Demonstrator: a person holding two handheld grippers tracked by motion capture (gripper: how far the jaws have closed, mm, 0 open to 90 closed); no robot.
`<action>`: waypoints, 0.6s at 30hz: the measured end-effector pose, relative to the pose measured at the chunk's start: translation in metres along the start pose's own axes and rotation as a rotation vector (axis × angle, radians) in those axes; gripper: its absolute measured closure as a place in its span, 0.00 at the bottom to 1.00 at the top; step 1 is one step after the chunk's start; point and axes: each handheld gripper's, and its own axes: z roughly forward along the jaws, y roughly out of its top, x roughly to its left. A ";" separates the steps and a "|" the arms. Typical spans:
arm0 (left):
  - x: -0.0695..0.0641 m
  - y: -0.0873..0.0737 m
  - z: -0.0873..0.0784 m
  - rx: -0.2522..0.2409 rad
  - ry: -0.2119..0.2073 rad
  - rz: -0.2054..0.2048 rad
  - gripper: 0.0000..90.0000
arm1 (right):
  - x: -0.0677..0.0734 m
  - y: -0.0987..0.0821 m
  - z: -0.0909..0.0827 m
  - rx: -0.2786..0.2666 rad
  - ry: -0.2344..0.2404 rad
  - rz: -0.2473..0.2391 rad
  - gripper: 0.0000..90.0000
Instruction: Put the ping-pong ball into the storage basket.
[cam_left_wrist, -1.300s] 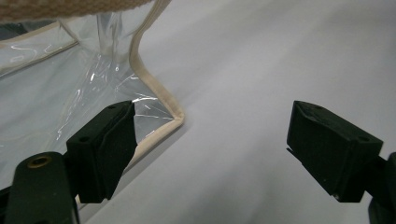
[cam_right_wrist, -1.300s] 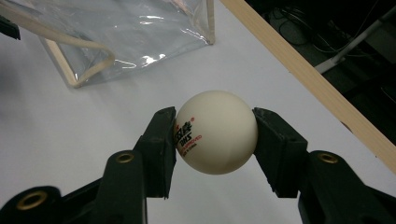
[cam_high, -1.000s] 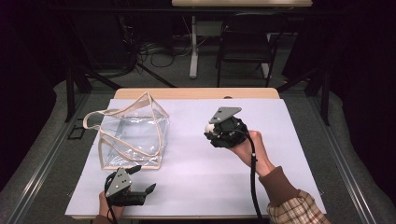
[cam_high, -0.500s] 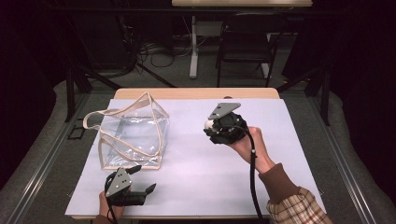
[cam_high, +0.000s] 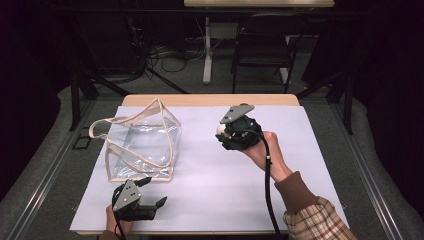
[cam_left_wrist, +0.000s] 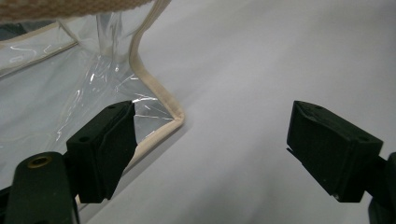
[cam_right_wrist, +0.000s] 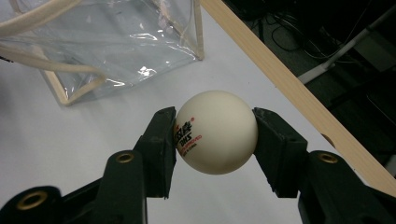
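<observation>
Above the white tabletop (cam_high: 210, 190), the right gripper (cam_high: 226, 131) holds a white ping-pong ball (cam_right_wrist: 217, 132) in the air, its two black fingers (cam_right_wrist: 161, 149) pressed against opposite sides of the ball, whose red and black print faces the camera. A clear plastic bag (cam_high: 142, 145) with cream trim and cream handles stands towards the left of the tabletop, well apart from the ball, its mouth sagging open and its sides creased. The left gripper (cam_high: 154, 192) rests low at the near edge, fingers spread wide with nothing between them; in the left gripper view one finger (cam_left_wrist: 105, 149) lies just beside the bag's near corner (cam_left_wrist: 175, 121) without gripping it.

Judged from here, the ball looks bound for the bag, and the weak point is the hold itself: a smooth round ball pinched at two small spots could squirt out if the hand tilts or jolts, then bounce off the tabletop towards its wooden far edge (cam_right_wrist: 289, 93). The floppy bag is the other hazard. With nothing steadying its rim, a nudge from the arriving gripper could fold the opening shut or tip the bag, leaving the ball to land outside.
</observation>
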 end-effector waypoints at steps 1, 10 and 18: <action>0.000 0.000 0.000 0.001 0.000 0.000 0.18 | 0.000 0.001 0.000 0.003 0.000 0.001 0.57; 0.000 0.000 0.000 0.000 0.001 0.004 0.18 | -0.001 0.008 0.003 0.003 0.001 -0.006 0.57; 0.000 0.000 0.000 0.001 0.000 0.003 0.18 | 0.000 0.015 0.008 0.007 0.006 -0.013 0.57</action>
